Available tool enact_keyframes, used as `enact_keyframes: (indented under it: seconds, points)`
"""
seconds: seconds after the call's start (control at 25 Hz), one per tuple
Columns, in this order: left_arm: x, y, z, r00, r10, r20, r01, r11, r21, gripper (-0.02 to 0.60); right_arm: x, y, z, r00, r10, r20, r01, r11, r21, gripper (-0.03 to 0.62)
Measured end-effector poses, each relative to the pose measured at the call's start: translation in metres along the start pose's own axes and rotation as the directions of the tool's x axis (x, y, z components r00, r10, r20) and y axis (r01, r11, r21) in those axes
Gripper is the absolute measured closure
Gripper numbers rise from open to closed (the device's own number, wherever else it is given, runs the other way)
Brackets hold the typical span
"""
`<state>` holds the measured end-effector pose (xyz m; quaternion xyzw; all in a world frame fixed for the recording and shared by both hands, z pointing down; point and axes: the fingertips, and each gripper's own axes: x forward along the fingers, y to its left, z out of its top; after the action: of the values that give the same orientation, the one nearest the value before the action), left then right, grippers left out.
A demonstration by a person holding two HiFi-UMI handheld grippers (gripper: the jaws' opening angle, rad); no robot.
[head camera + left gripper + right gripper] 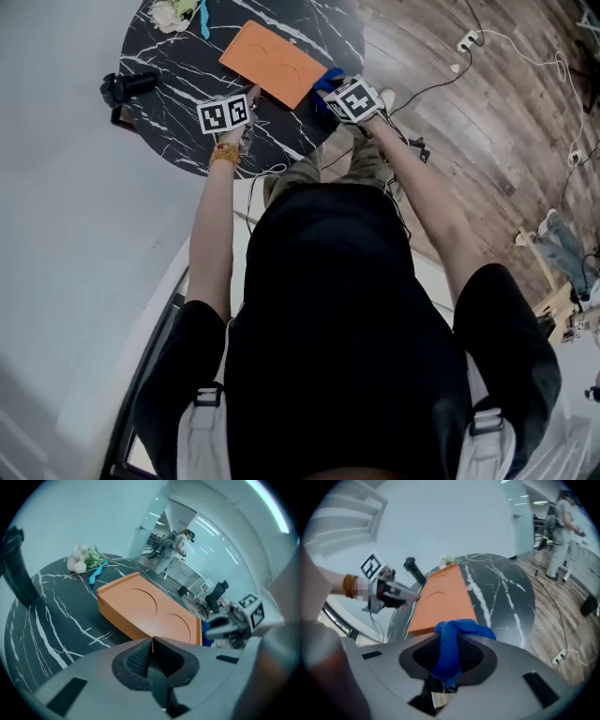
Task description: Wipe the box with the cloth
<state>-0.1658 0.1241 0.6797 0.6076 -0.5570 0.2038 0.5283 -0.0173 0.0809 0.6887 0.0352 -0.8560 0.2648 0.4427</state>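
A flat orange box (272,61) with two round recesses lies on the round black marble table (178,131). My left gripper (251,97) stands at the box's near left corner; in the left gripper view its jaws (151,641) are together with nothing between them, right before the box (150,611). My right gripper (336,91) is at the box's near right end, shut on a blue cloth (324,79). In the right gripper view the cloth (461,626) bunches out of the jaws (449,641) just short of the box (443,599).
A black camera-like object (127,86) sits at the table's left edge. Pale flowers (173,14) and a blue strip (203,19) lie at the far side. Cables and a power strip (466,40) are on the wooden floor to the right. A person (180,538) stands far off.
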Motion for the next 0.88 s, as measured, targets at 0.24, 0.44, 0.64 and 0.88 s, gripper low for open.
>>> enact_keyframes:
  seconds: [0.24, 0.44, 0.64, 0.88]
  points:
    - [0.043, -0.059, -0.045, 0.964, 0.089, -0.249, 0.010, 0.929, 0.369, 0.577, -0.018, -0.081, 0.065, 0.976, -0.077, 0.203, 0.042, 0.984, 0.172, 0.511]
    - [0.018, -0.052, 0.049, 0.989, 0.147, -0.001, -0.138, 0.930, 0.341, 0.563, -0.008, -0.023, 0.045, 0.977, 0.131, 0.170, -0.151, 0.982, 0.110, 0.511]
    - [0.049, -0.035, 0.076, 0.985, 0.120, -0.126, -0.079, 0.954, 0.289, 0.578, 0.009, 0.020, 0.018, 0.965, 0.221, 0.143, -0.233, 0.969, 0.076, 0.511]
    - [0.053, -0.039, 0.080, 0.984, 0.121, -0.129, -0.082, 0.958, 0.276, 0.578, -0.020, -0.107, 0.088, 0.964, -0.017, 0.267, -0.026, 0.987, 0.157, 0.511]
